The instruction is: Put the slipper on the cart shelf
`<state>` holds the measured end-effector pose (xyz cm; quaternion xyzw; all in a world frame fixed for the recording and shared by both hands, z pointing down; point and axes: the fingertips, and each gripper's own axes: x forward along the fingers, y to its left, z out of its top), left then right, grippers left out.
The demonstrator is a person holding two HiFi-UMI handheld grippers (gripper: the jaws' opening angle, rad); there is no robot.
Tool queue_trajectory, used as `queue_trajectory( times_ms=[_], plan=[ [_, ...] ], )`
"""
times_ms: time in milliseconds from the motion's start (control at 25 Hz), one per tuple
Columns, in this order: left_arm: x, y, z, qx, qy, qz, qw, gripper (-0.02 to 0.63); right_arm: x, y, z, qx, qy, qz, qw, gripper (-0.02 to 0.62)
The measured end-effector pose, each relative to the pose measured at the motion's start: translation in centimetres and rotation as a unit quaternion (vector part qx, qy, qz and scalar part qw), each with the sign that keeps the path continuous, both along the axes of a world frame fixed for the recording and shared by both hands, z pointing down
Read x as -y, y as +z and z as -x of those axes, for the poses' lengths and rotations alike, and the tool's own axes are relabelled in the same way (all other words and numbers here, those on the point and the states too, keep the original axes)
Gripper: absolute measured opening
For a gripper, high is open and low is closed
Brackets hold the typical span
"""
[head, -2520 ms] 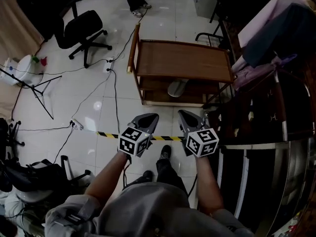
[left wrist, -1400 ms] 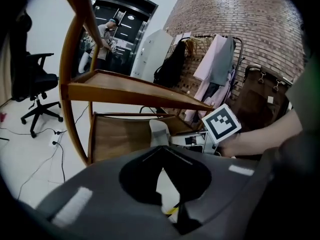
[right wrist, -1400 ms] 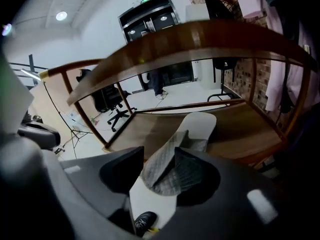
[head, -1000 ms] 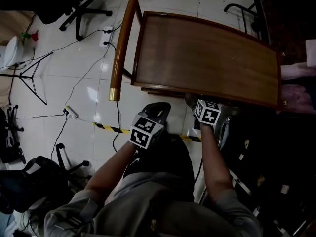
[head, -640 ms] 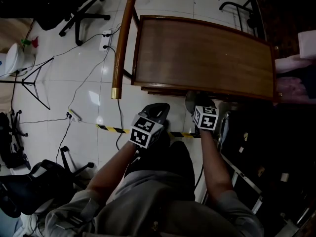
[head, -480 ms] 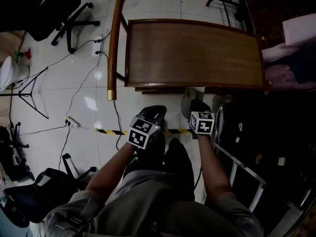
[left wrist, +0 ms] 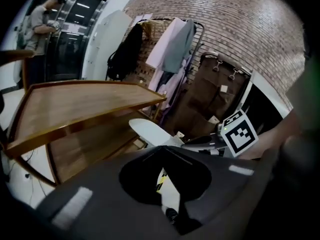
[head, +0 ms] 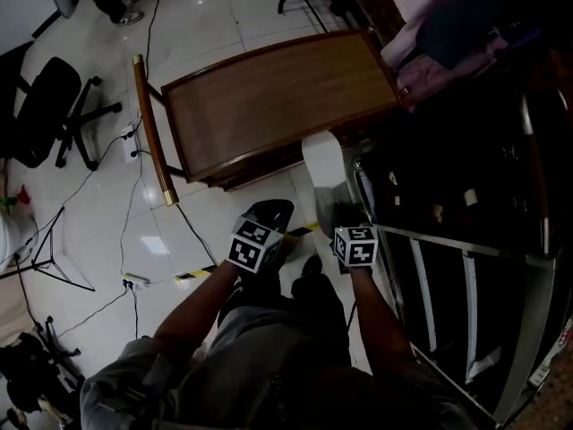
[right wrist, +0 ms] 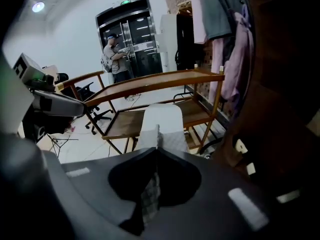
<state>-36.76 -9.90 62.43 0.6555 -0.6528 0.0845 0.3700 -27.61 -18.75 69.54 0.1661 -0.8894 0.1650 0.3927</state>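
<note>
The pale grey slipper (head: 322,161) hangs in front of the wooden cart (head: 269,97), its toe pointing at the cart's near edge. My right gripper (head: 338,211) is shut on the slipper's heel end. In the right gripper view the quilted slipper (right wrist: 161,121) is pinched between the jaws of that gripper (right wrist: 157,151), with the cart's lower shelf (right wrist: 192,110) beyond it. My left gripper (head: 276,209) hovers to the left, shut and empty. The left gripper view shows its tips (left wrist: 161,151) together, the slipper (left wrist: 148,132) to the right and the cart top (left wrist: 75,104) ahead.
A rack of hanging clothes (head: 448,34) and dark metal-framed furniture (head: 448,240) crowd the right side. An office chair (head: 45,106), floor cables (head: 125,213) and a yellow-black tape strip (head: 201,273) are at the left. A person (right wrist: 114,54) stands by the far glass doors.
The right gripper reached under the cart top, closed on the slipper and drew back with it. The slipper is now out in front of the cart. The left gripper stayed shut.
</note>
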Motion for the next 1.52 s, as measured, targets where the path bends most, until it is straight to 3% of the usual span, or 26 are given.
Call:
queue_trajectory(
  times_ms=[280, 480, 800, 1200, 1520],
  plan=[
    [2.6, -4.9, -6.9, 0.021, 0.068, -0.026, 0.9971, 0.008, -1.7, -6.1, -9.8, 0.028, 0.063, -0.023, 0.997, 0.005],
    [3.1, -7.8, -15.1, 0.038, 0.129, -0.051, 0.9896, 0.008, -3.5, -9.4, -18.3, 0.054, 0.111, -0.042, 0.991, 0.005],
    [2.3, -9.7, -29.5, 0.040, 0.206, -0.055, 0.9762, 0.008, -6.2, -12.2, -34.9, 0.063, 0.198, -0.068, 0.976, 0.005],
    [3.8, -10.5, -45.9, 0.037, 0.346, -0.061, 0.9356, 0.008, -9.1, -11.3, -52.9, 0.044, 0.360, -0.067, 0.930, 0.005],
    [5.6, -7.6, -56.0, 0.023, 0.451, -0.034, 0.8917, 0.008, -7.8, -8.5, -64.7, 0.035, 0.510, -0.050, 0.858, 0.005]
  ],
)
